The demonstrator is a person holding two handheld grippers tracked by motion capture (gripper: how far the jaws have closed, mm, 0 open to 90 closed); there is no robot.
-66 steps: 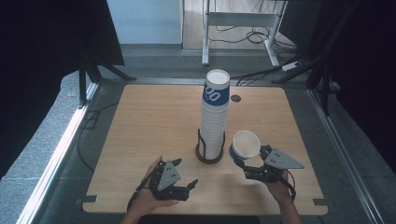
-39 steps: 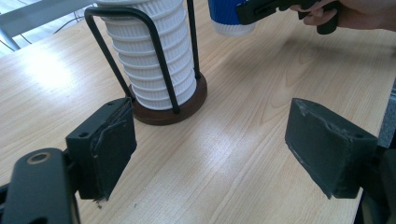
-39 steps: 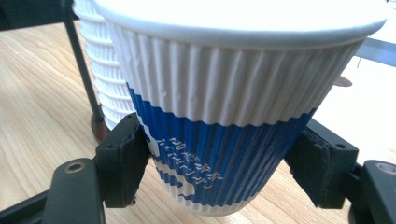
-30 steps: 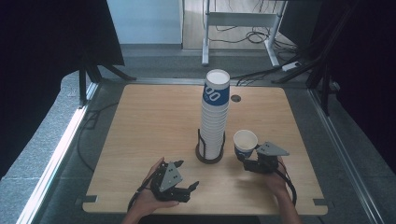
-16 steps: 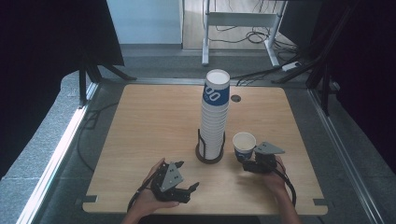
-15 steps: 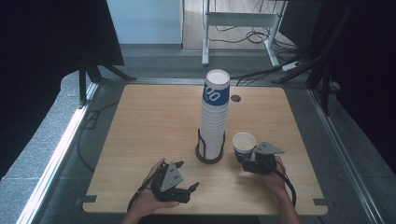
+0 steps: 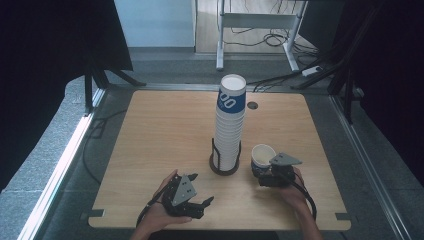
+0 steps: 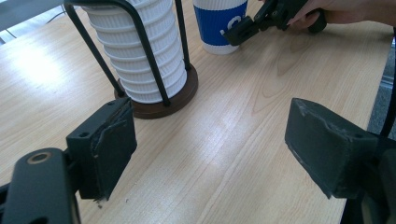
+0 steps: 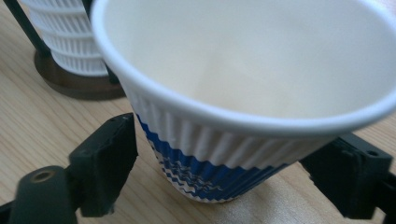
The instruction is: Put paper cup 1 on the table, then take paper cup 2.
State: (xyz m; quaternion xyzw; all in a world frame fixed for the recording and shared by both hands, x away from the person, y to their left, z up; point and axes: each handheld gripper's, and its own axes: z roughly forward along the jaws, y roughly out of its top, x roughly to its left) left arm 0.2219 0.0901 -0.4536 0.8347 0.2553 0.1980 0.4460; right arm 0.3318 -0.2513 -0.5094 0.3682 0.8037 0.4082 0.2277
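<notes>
A white paper cup with a blue band [image 7: 262, 158] [image 9: 243, 70] stands upright on the wooden table [image 7: 160, 135], just right of the holder. My right gripper [image 7: 263, 174] [image 9: 233, 173] lies low behind it. Its jaws have just been opening and stand on either side of the cup's base, a little apart from its wall. A tall stack of white ribbed cups [image 7: 230, 125] [image 8: 140, 51] rises from a black wire holder with a brown base [image 7: 223, 169]. At the table's front edge, my left gripper [image 7: 202, 188] [image 8: 210, 154] rests open with nothing between its pads.
A small round hole [image 7: 252, 105] sits in the tabletop behind the stack. Metal rails run along both sides of the table. The left gripper view also shows the right gripper [image 8: 243, 30] and hand beside the cup [image 8: 219, 23].
The right gripper has brought the cup down from a raised, tilted hold and set it upright on the table beside the holder. The left gripper has stayed put.
</notes>
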